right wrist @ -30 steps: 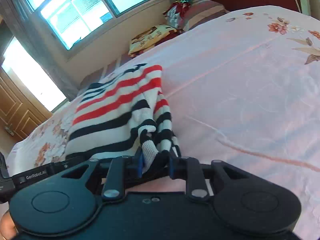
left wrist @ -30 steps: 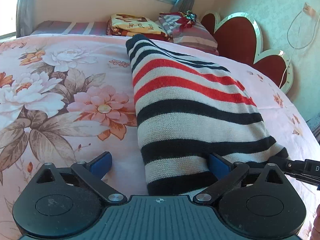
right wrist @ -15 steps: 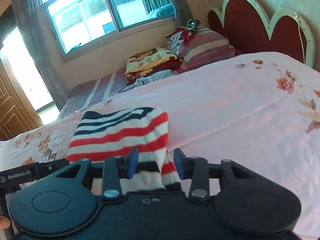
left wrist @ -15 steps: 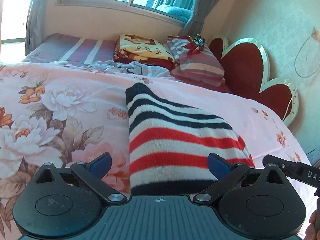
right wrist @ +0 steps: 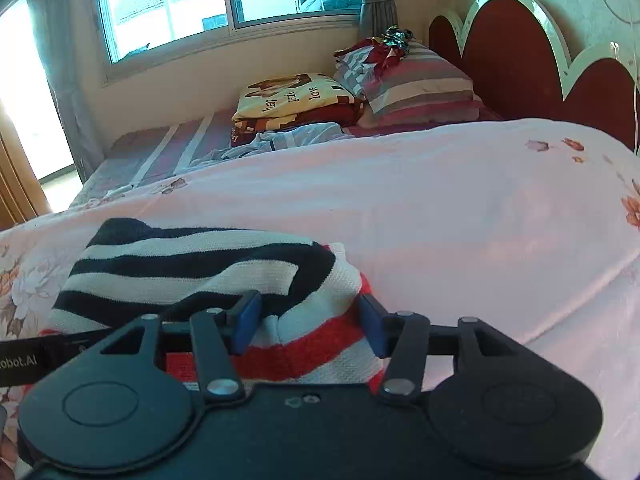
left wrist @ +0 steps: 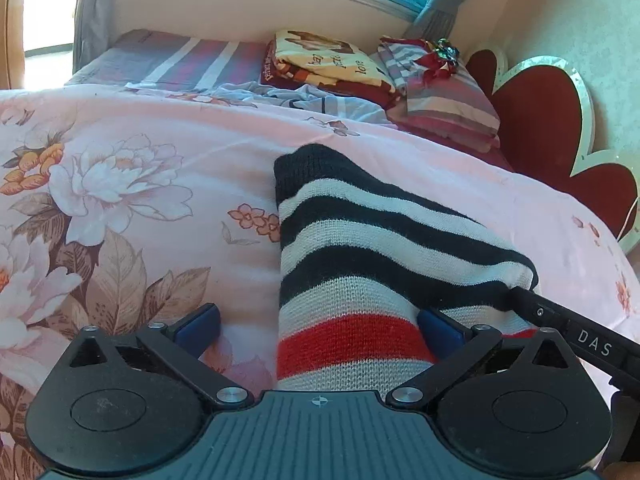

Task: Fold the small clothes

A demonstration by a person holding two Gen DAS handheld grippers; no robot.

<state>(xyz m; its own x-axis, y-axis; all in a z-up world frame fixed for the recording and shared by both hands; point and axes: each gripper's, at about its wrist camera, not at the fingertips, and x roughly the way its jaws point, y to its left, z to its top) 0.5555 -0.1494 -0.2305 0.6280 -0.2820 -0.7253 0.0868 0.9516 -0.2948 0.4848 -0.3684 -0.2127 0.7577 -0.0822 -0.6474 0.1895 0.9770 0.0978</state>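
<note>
Low in the middle of both views, the striped sweater (left wrist: 360,264) lies on the flowered bedspread (left wrist: 120,184), and it now looks doubled over: a second ago it stretched long toward the top of the frame with the red bands far off, while now the black end sits at the far edge and the red band is nearest the cameras. The right gripper (right wrist: 308,324), which was pinching a bunched corner, has just been opening; its blue pads stand apart with the knit lying loose between them, not pressed. The left gripper (left wrist: 320,324) is spread wide, one pad over bare bedspread, the other beside the cloth. To my eye this fold is laid and released, so a further fold or some smoothing probably comes next.
</note>
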